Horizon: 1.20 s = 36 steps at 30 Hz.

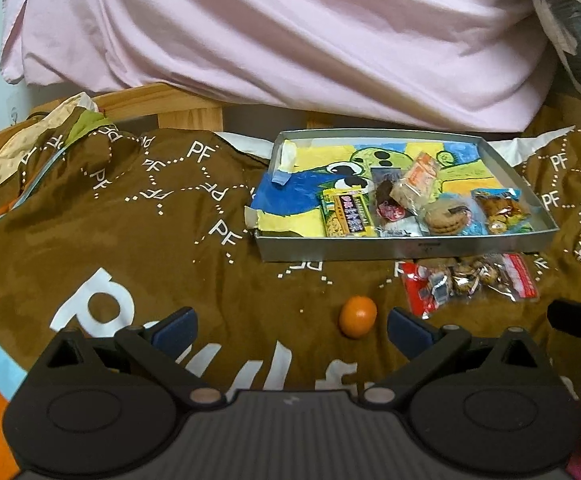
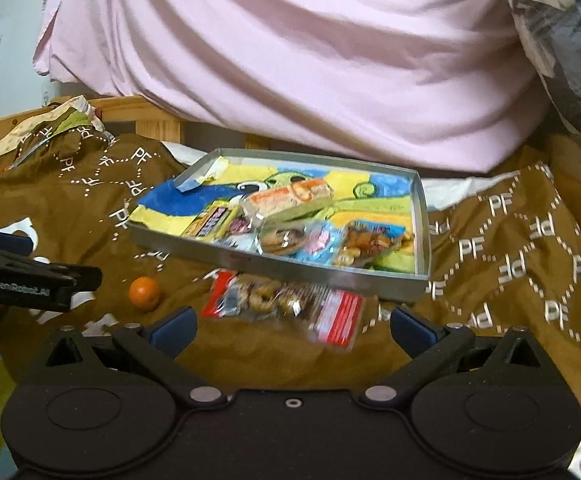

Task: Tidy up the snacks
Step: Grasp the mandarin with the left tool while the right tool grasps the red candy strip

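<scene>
Brown cloth (image 1: 138, 240) reads "PF"; left hand-held gripper (image 2: 30, 280) reads "GenRobot.AI".

Matt grey metal tray (image 1: 402, 249); glossy crinkled plastic snack bag (image 1: 470, 284); brown satiny cloth (image 1: 130, 240); pale wooden frame (image 1: 162, 108) upper left.

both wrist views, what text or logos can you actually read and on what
"PF": repeated in white across the brown cover.
"paul f...": large white letters on the same cover, partly hidden by the left gripper.
"GenRobot.AI": on the side of the left gripper, seen in the right wrist view.
Print on the snack packets in the tray and on the red packet: too blurred to read.
</scene>
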Each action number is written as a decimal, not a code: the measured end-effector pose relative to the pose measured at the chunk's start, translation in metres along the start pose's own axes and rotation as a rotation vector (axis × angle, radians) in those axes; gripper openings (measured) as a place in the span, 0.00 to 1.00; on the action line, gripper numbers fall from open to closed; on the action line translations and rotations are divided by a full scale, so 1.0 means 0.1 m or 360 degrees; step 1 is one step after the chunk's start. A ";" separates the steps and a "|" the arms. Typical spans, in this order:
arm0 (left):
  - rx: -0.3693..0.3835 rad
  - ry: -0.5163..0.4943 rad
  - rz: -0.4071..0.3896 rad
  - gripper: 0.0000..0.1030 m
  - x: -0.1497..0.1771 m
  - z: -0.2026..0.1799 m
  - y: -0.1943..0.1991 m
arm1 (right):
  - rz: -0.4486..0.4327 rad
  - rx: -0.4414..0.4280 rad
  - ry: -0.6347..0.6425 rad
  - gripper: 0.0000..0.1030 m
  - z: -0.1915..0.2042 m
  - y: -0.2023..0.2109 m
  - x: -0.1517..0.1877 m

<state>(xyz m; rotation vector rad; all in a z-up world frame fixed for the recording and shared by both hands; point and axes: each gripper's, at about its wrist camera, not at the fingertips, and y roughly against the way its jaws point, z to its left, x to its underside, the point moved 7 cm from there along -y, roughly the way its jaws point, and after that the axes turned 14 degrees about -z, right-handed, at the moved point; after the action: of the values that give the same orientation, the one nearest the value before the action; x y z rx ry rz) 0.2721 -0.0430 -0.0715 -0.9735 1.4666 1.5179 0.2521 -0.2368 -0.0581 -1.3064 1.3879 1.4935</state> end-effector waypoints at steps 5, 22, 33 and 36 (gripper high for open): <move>-0.0031 -0.0054 0.0055 1.00 0.02 -0.02 -0.19 | -0.0006 -0.0107 0.0082 0.99 -0.04 -0.34 0.04; -0.0004 -0.0084 0.0135 1.00 0.14 -0.18 -0.55 | 0.0240 -0.0308 -0.0181 0.99 -0.27 -1.08 0.33; 0.0167 -0.0247 0.0097 1.00 0.18 -0.34 -0.42 | 0.0320 -0.0851 -0.0242 0.97 -0.12 -0.78 0.29; 0.0175 -0.0236 0.0084 1.00 0.17 -0.32 -0.41 | 0.0252 -0.0782 -0.0157 0.97 -0.13 -0.73 0.22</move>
<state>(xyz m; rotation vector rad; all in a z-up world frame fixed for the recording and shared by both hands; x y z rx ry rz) 0.3030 -0.0739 -0.1040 -0.7469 1.4630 1.4965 0.3190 -0.2394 -0.0973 -1.4075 1.1194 2.0694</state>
